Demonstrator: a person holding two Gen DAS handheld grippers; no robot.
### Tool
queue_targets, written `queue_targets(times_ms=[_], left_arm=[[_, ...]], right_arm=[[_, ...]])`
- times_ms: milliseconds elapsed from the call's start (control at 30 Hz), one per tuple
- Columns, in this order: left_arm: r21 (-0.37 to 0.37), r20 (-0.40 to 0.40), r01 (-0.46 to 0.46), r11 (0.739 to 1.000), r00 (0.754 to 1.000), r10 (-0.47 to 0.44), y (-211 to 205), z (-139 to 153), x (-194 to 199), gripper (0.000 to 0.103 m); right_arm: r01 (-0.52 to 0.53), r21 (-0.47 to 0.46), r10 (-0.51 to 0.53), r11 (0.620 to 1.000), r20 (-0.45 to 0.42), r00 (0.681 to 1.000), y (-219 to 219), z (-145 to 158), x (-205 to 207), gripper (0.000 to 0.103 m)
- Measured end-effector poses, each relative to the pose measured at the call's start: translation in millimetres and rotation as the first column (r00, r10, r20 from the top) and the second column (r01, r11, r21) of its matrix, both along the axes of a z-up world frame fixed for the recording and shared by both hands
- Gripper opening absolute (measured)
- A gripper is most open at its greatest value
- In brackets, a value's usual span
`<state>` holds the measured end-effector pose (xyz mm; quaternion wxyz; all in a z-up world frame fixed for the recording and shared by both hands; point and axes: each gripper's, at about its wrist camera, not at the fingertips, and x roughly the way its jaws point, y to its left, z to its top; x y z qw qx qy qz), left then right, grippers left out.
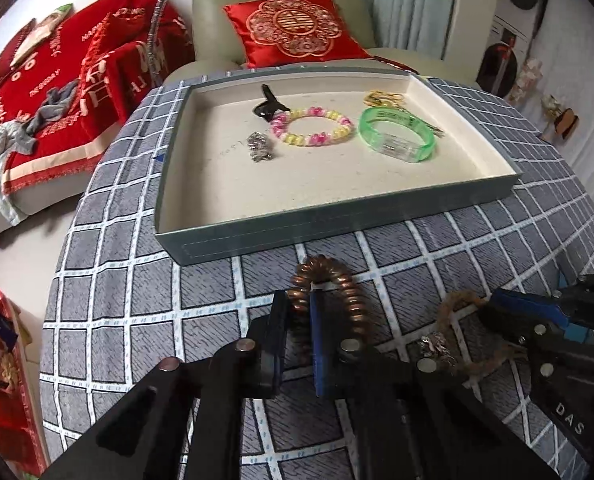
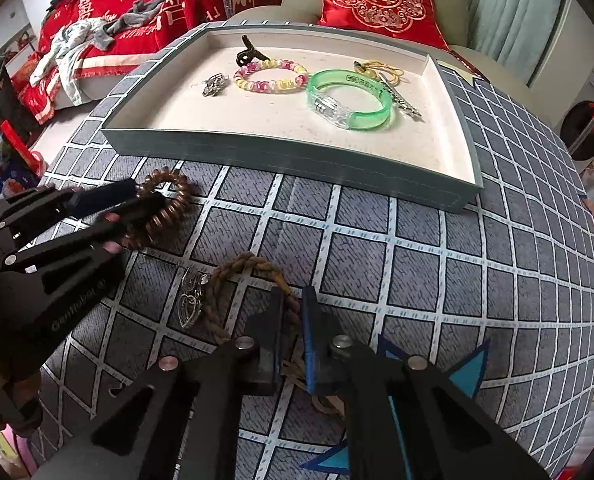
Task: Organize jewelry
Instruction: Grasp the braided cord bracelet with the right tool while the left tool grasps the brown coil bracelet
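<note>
The left gripper (image 1: pixel 297 320) is clenched on one side of a copper-brown spiral coil bracelet (image 1: pixel 337 292), whose loop arches up just beyond the fingertips and rests on the grey checked tablecloth (image 1: pixel 137 280); in the right wrist view the same left gripper (image 2: pixel 145 200) comes in from the left edge with that coil bracelet (image 2: pixel 169 208) caught at its tips. The right gripper (image 2: pixel 293 320) is clamped on one brown braided rope bracelet (image 2: pixel 257 272), the cord passing between its two fingers and looping out ahead of them on the cloth. Just beside the rope's left side lies one silver heart-shaped pendant (image 2: pixel 191 304) on a fine chain, touching the cloth and near the rope; whether it is tied to the rope I cannot tell. Beyond both bracelets stands one shallow grey-blue tray (image 2: pixel 297 160) with a cream lining, well apart from the jaws. Inside it I count six pieces: one black hair clip (image 2: pixel 249 54) at the back, one pink, yellow and white beaded bracelet (image 2: pixel 271 76) touching that clip, one small silver charm (image 2: pixel 213 85) to its left, one translucent green bangle (image 2: pixel 349 100) to its right, one yellow cord piece (image 2: pixel 381 70) behind the bangle, and one slim silver chain piece (image 2: pixel 403 102) lying beside the bangle's right edge. Behind the table sit one pale green armchair (image 1: pixel 225 8) holding one red embroidered cushion (image 1: pixel 297 28), and a sofa draped in red cloth (image 1: pixel 57 80)
</note>
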<state>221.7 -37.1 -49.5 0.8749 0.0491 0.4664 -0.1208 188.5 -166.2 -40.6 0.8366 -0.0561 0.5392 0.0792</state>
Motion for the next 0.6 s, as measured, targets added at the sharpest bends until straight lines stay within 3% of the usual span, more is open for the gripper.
queue_targets(times_ms=[600], left_arm=[[-0.055, 0.103, 0.012, 0.998, 0.995, -0.006, 22, 46, -15, 0.025]], right_arm=[[0.059, 0.091, -0.070, 0.994, 0.120, 0.990, -30, 54, -12, 0.007]])
